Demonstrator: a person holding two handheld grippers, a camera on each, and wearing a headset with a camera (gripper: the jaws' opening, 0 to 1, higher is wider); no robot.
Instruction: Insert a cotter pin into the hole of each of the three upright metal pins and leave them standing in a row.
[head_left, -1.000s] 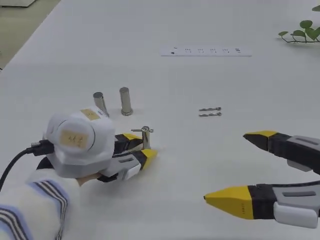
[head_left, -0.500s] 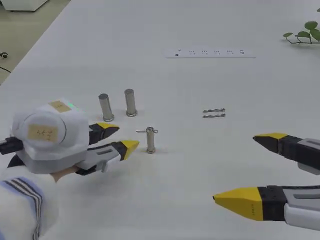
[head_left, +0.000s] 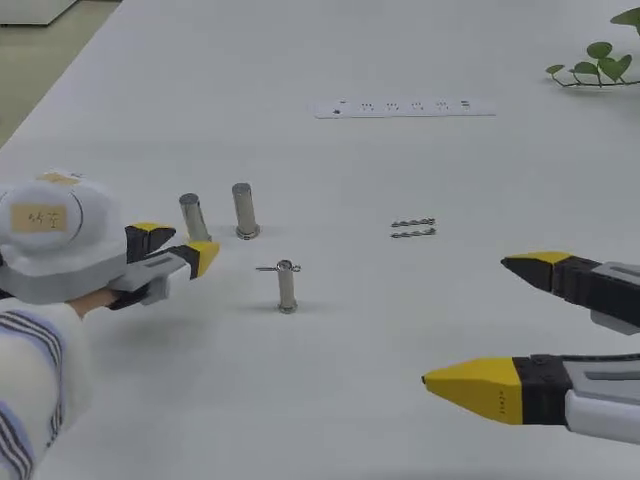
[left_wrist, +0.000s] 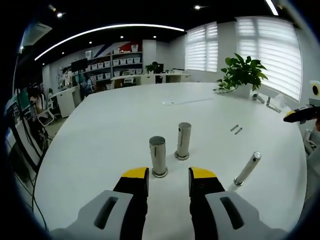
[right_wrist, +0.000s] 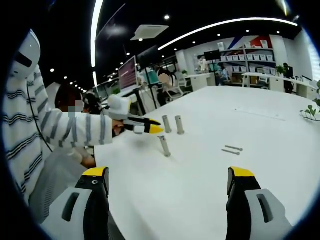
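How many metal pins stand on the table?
3. One pin stands just ahead of the left gripper, a second beside it, and the third apart, in front of them, with a cotter pin through its top. None seems hidden.

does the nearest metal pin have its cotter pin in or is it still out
In. The cotter pin pokes crosswise through the top of the nearest metal pin, which stands upright on its own.
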